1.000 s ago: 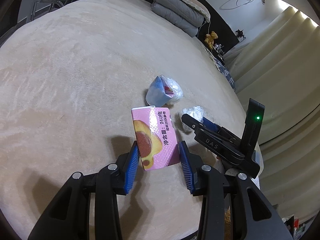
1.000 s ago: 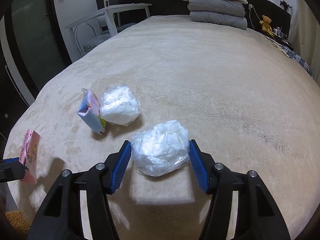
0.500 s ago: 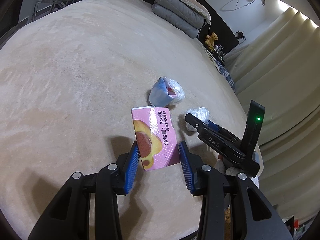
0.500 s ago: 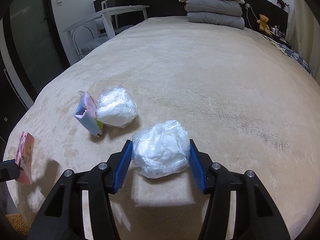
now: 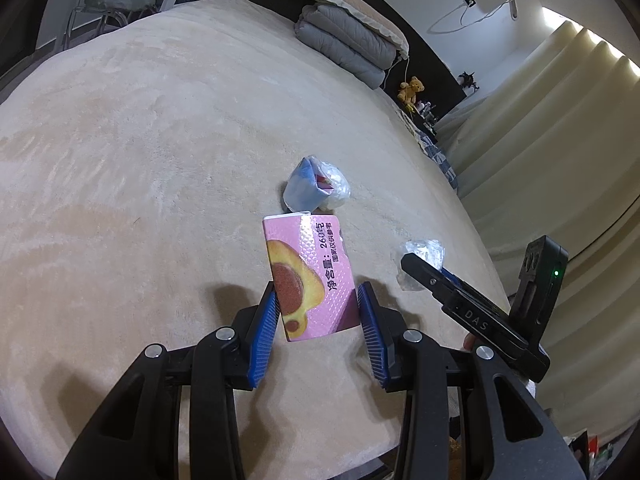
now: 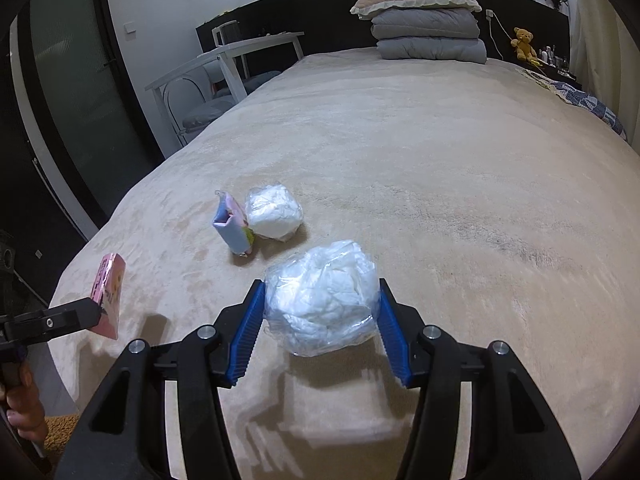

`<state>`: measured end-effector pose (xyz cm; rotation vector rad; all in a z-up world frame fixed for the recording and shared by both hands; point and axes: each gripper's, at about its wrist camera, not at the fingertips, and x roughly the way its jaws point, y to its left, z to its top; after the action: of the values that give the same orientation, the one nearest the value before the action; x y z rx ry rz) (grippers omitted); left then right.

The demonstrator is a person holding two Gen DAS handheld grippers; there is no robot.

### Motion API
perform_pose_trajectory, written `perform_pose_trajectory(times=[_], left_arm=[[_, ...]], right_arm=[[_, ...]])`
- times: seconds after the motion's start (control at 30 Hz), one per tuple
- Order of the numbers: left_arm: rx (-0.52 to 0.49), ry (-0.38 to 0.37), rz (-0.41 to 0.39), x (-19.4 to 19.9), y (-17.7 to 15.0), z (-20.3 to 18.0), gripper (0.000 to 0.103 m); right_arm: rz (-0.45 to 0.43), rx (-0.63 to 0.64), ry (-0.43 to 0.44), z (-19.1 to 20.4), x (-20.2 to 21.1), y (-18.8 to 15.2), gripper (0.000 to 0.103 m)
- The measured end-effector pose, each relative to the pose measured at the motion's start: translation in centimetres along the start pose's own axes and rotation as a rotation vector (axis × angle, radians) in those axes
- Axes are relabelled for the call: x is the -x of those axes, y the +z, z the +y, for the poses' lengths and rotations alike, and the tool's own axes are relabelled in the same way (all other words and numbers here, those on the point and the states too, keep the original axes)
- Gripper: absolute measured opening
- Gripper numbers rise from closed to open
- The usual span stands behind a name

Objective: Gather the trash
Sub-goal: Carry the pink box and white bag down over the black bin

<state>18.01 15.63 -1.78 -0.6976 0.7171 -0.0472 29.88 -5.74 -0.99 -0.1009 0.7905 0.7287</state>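
Pickup step, both hands loaded; left gripper (image 5: 318, 322) jaws clamped on flat pink carton (image 5: 310, 276), glossy card, rigid; right gripper (image 6: 320, 330) jaws clamped on crinkly clear bag of white wadding (image 6: 322, 298), soft, held just above plush beige bed (image 6: 440, 184). Blue carton (image 6: 232, 228) and second bag (image 6: 274, 216) remain, touching; next likely needs a bin, none visible.

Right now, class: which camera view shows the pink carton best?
The left wrist view: the pink carton faces the lens, print readable, between the left tool's pads. The right wrist view shows it edge-on at far left.
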Motion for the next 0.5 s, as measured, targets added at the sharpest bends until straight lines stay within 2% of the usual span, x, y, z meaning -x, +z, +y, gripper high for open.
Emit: perform_pose_trajectory(times=[0.27,0.5], left_arm=[[-0.074,-0.035,-0.084,2.9,-2.5,-1.9,0.038],[-0.134,-0.031,-0.104,4.1,-5.6,-3.5,0.038]], right_arm=[[-0.043,-0.023,0.014,-0.9,5.1,-2.6,0.055],[-0.065,-0.053,0.027,-1.2,8.4,-5.1,0.055]])
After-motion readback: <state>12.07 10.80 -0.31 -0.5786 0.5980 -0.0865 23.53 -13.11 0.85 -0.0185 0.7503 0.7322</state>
